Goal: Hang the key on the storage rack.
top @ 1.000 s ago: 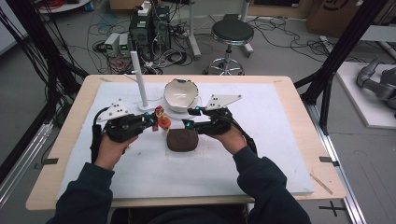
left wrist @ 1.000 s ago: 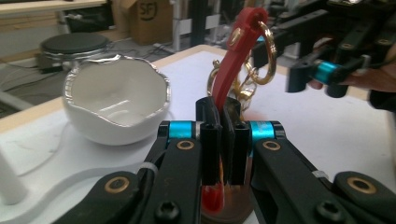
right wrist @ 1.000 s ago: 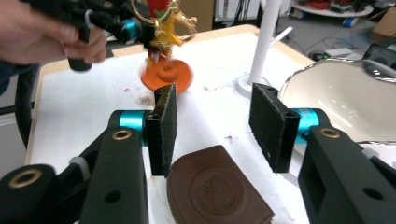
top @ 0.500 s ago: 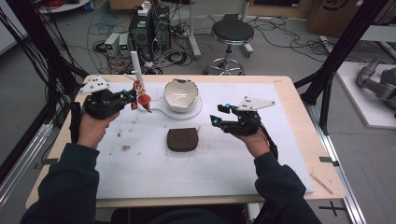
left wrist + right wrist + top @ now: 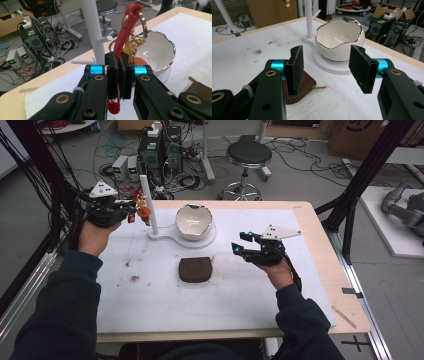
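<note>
One bowl (image 5: 193, 221), one pouch (image 5: 195, 269), one keyring (image 5: 140, 211)

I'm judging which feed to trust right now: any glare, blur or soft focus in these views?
High view: soft overall, even light, dim floor beyond the table. Left gripper view: the left claw and red strap are sharp, with a small glint inside the white bowl. Right gripper view: the right claw and brown pouch are clear, the bowl rim shines, and the background is softer.

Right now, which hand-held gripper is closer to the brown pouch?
Right. The right hand-held gripper hovers open just beside the brown pouch; the left hand-held gripper is up by the white stand, holding red keychain.
</note>
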